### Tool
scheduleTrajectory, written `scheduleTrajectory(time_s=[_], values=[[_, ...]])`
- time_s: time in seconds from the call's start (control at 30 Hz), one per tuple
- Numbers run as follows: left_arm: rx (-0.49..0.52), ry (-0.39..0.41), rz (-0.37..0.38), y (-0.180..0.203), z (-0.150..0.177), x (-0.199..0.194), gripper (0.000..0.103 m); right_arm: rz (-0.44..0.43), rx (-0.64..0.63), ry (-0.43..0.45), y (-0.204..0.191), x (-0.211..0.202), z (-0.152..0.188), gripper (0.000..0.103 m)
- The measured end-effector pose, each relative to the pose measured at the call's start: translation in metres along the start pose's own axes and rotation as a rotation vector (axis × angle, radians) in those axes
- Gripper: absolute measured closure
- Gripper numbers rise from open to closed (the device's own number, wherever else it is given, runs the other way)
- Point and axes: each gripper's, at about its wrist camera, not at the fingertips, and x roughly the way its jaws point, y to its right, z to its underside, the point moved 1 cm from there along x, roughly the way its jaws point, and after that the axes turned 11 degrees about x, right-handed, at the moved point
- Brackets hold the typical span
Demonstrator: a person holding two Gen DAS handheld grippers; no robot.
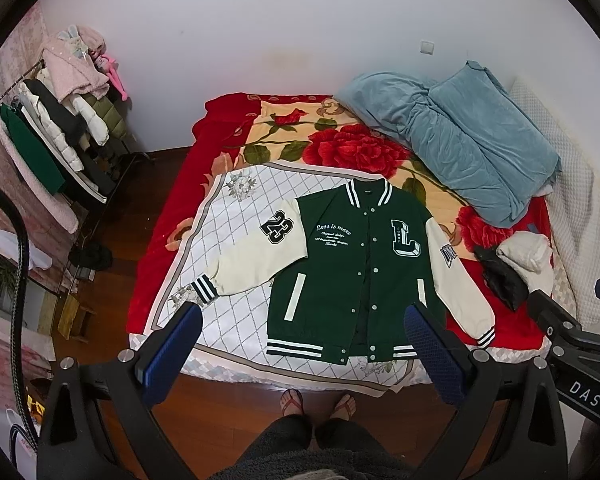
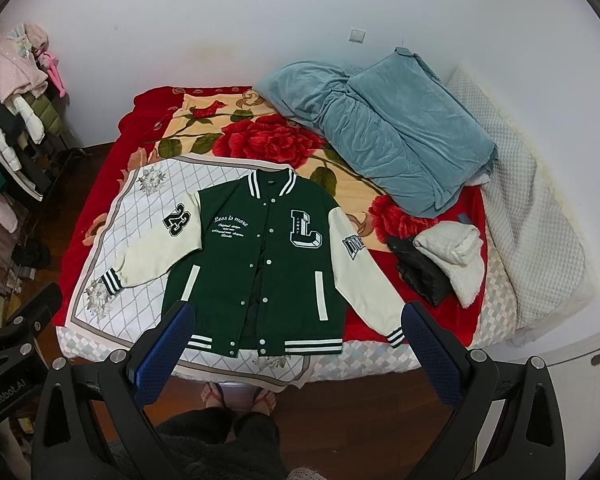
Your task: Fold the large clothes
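Your left tool (image 1: pixel 302 338) and right tool (image 2: pixel 296 334) are both spread apart, empty. Jacket (image 1: pixel 356 264) lies flat on the bed (image 1: pixel 160 280) just ahead of them.

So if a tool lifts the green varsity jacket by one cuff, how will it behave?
Likely floppy: the jacket lies flat and the sleeve already bends at the elbow. Probably heavyish, since body and sleeves look thick. The unsnapped lower front may gape, and it could drag the white quilted cloth beneath.

A home bedroom, apparently: floral-blanketed bed (image 1: pixel 236 128), crowded clothes rack (image 1: pixel 60 136), wooden floor (image 2: pixel 360 400).
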Motion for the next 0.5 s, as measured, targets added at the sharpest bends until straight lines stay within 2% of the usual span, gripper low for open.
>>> scheduleTrajectory(time_s=[0.17,0.3,0.4,0.5], values=[[0.005,0.006,-0.003,0.0,-0.005,0.001,0.0,0.001,0.011,-0.001,0.001,0.002,-0.001,0.0],[0.023,0.073,-0.042,-0.005,-0.02,0.016,0.0,-0.021,0.061,0.042,0.006,0.017,-0.009,0.0],[0.027,0.131,-0.071,-0.012,-0.031,0.039,0.0,-0.019,0.12,0.082,0.012,0.041,-0.01,0.0],[0.041,0.162,-0.082,-0.015,-0.039,0.07,0.0,-0.002,0.223,0.077,0.023,0.079,-0.01,0.0]])
